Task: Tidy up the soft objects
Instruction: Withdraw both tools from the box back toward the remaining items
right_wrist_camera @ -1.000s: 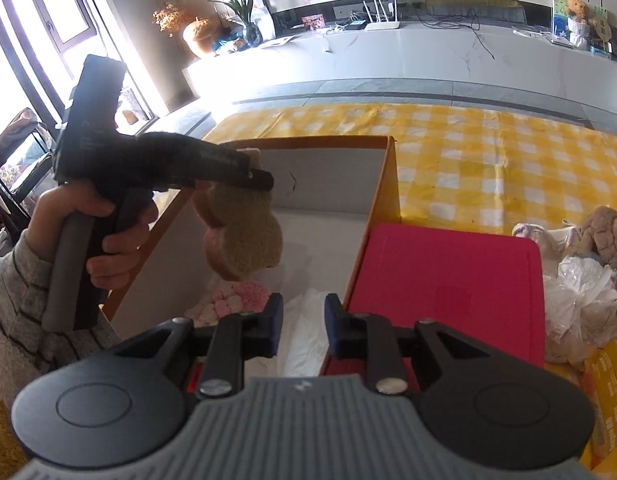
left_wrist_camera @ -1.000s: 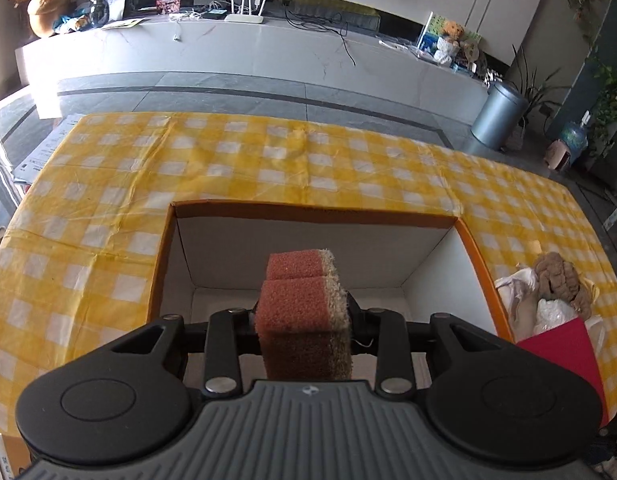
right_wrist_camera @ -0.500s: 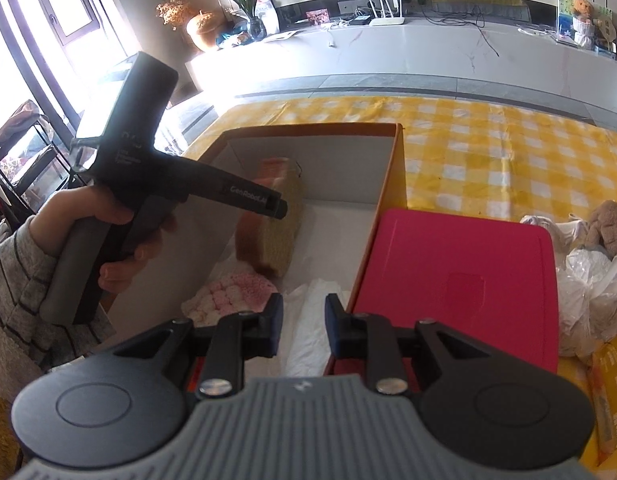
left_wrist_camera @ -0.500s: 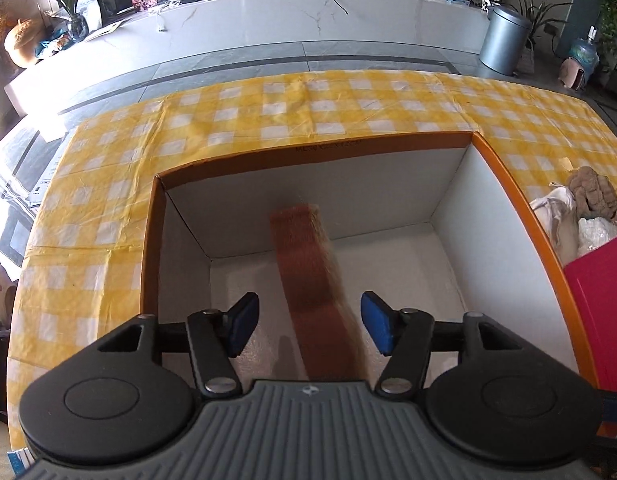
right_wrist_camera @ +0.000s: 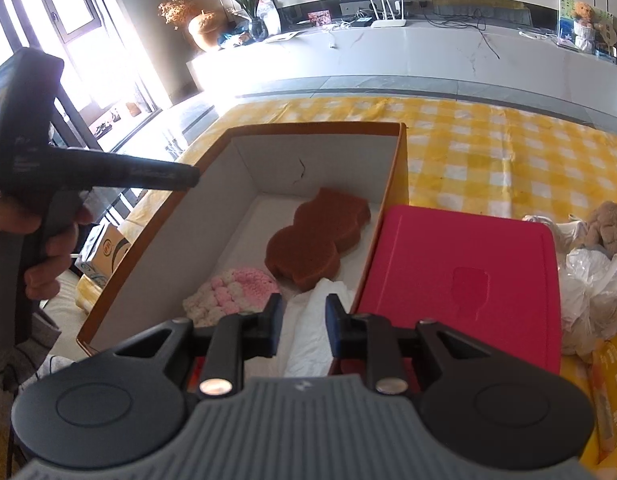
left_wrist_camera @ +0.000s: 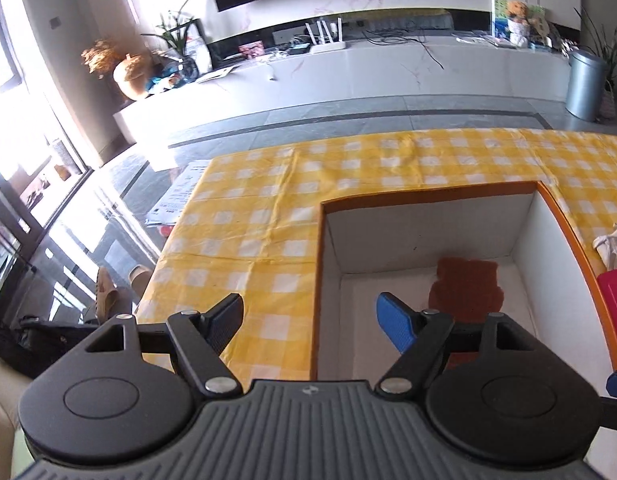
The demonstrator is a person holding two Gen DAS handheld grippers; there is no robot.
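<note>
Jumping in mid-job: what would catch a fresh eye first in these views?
The brown sponge lying flat in the white box, at its far right, with a pink-and-white knit nearer. The left gripper hangs over the box's left wall, jaws opening, nothing between them. A red lid lies right of the box.

A: What stands behind the table?
B: A long white counter (right_wrist_camera: 428,52) with a router (right_wrist_camera: 386,22) and an orange vase (left_wrist_camera: 128,76) on it.
A: And on the floor?
B: A grey bin (left_wrist_camera: 586,84), near a plant (left_wrist_camera: 604,36).
</note>
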